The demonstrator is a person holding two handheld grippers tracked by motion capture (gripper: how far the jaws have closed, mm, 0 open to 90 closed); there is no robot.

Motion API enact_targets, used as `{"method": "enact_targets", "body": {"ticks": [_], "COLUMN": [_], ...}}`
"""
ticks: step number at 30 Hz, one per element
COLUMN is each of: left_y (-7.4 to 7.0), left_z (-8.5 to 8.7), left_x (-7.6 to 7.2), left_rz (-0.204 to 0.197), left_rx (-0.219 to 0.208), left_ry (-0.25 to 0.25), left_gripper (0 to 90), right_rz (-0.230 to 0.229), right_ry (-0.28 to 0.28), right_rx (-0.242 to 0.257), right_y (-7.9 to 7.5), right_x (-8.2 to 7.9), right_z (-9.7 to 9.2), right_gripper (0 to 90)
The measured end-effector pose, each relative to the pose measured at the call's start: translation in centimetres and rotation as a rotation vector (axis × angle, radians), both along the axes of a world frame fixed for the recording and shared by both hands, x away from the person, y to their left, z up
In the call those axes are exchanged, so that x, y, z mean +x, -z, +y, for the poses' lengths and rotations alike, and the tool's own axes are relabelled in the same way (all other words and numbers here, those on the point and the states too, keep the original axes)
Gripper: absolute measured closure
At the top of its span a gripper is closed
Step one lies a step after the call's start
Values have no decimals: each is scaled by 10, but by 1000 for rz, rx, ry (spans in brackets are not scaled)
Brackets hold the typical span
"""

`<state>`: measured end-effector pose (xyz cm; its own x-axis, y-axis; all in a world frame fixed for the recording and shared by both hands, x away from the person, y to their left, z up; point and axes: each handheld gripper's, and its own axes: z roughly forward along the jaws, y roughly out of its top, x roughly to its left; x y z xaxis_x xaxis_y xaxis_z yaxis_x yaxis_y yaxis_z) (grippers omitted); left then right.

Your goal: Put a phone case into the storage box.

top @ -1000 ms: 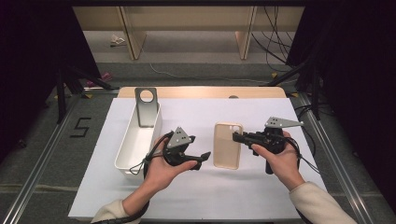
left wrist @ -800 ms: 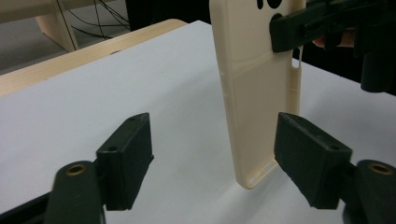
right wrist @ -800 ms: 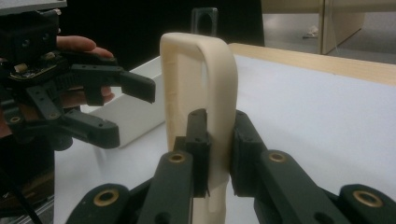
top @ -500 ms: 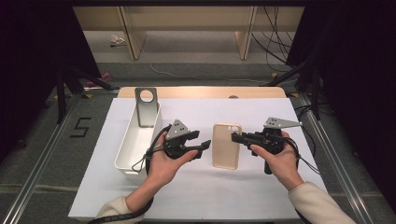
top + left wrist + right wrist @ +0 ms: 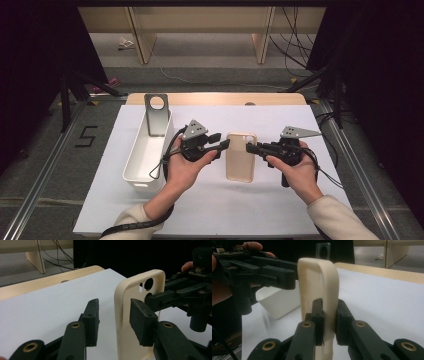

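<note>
A: Why is the phone case between the two hands rather than flat on the white mat?

B: The right gripper pinches one long edge of it, pads pressed on either side of the rim, which keeps it steady so the other side can be taken.

A: And the left gripper?

B: Its jaws straddle the opposite edge and have just been closing, yet a gap shows on the one side; the other pad looks close to the rim, though I cannot be sure it touches. So spread, not gripping.

A: The white bin?

B: It sits to the left with a grey stand leaning at its far end, likely where the case goes.
</note>
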<state>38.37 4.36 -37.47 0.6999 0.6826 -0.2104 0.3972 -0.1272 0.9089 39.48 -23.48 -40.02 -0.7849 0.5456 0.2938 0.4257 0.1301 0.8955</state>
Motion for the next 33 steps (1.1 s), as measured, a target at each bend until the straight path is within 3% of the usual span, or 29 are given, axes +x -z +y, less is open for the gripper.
{"method": "enact_targets", "body": {"ticks": [7, 19, 33], "left_y": [0, -1, -2], "left_z": [-7, -11, -10], "left_x": [2, 1, -1], "left_rz": [-17, -26, -48], "left_rx": [26, 19, 25], "left_ry": [-13, -22, -26], "left_gripper": [655, 792, 826], "right_rz": [-4, -12, -35], "right_ry": [2, 7, 14], "right_rx": [1, -1, -18], "right_y": [0, -1, -1], "right_x": [0, -1, -2], "right_z": [2, 3, 5], "right_gripper": [806, 806, 797]}}
